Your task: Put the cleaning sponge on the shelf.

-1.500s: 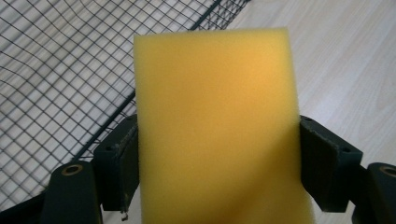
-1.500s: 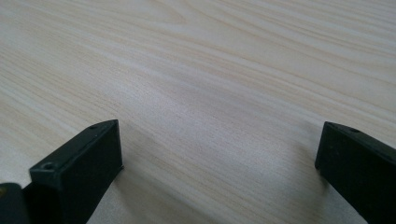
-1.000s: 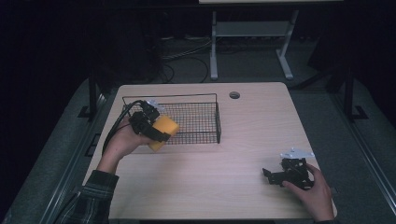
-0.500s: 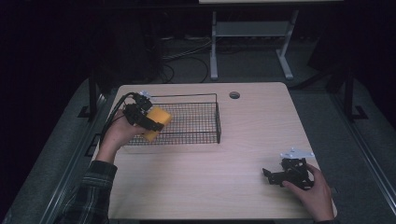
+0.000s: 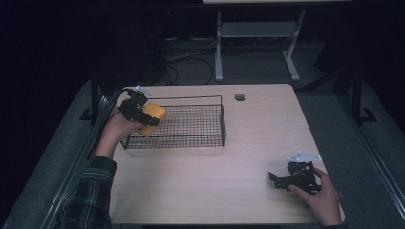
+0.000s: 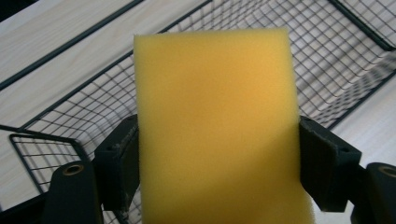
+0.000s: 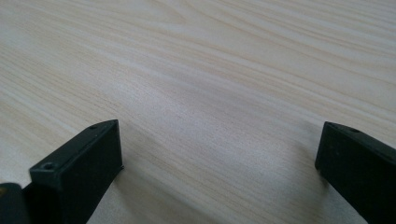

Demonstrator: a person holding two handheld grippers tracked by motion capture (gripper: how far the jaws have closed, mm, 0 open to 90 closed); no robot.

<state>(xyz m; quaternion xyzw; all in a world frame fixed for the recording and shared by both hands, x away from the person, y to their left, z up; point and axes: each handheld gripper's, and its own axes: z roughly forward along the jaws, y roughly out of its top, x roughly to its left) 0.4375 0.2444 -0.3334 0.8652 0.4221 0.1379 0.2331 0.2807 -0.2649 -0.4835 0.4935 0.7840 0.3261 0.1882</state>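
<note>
Sponge [image 6: 217,126] placement appears to be the step in hand: a yellow foam block is clamped between the jaws of the left gripper [image 5: 136,110], which is held above the left end of the black wire basket [image 5: 191,125] on the pale wooden surface [image 5: 239,162]. In the left gripper view the sponge is seen pinched at both sides by the two black jaws, with the mesh floor of the basket spread out beyond it and nothing else seen inside. From the high view the sponge is judged to be over the basket's left rim, clear of the mesh (whether it touches the wire cannot be told). The right gripper [image 5: 292,177] is rested near the right front corner of the surface, well apart from the basket, its jaws set wide with nothing between them and only bare wood grain ahead. The next move would seem to call for the left gripper to be lowered into the basket and its jaws parted, so that the soft foam is released flat on the mesh rather than caught on the rim.
</note>
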